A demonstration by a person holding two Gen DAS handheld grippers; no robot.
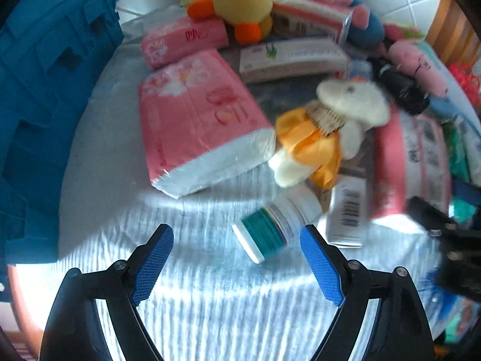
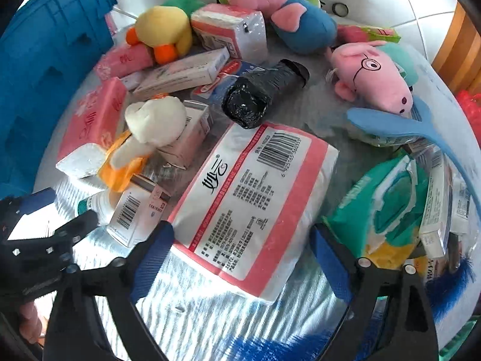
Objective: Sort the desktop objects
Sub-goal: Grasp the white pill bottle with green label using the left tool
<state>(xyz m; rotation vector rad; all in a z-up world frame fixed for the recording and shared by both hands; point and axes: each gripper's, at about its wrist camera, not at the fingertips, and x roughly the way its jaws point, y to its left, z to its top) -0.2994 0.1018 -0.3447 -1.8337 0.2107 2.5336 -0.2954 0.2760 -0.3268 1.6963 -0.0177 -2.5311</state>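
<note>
My left gripper [image 1: 237, 242] stands open over the white cloth. A small white bottle with a teal label [image 1: 272, 225] lies on its side just ahead of the blue pads, nearer the right one. My right gripper [image 2: 240, 242] is open too, its jaws on either side of the near end of a pink-and-white tissue pack [image 2: 255, 186] that lies flat on the table. The left pad sits close to the pack's corner and the right pad stands off from its edge. In the right wrist view the left gripper [image 2: 51, 243] shows as a black shape at the lower left.
A blue crate [image 1: 51, 90] stands at the left. Pink tissue packs [image 1: 195, 120], plush toys [image 2: 267, 3], small boxes [image 2: 132, 216], a black bag roll [image 2: 258, 96], a blue brush [image 2: 399, 126] and a green wipes pack [image 2: 381, 204] crowd the table.
</note>
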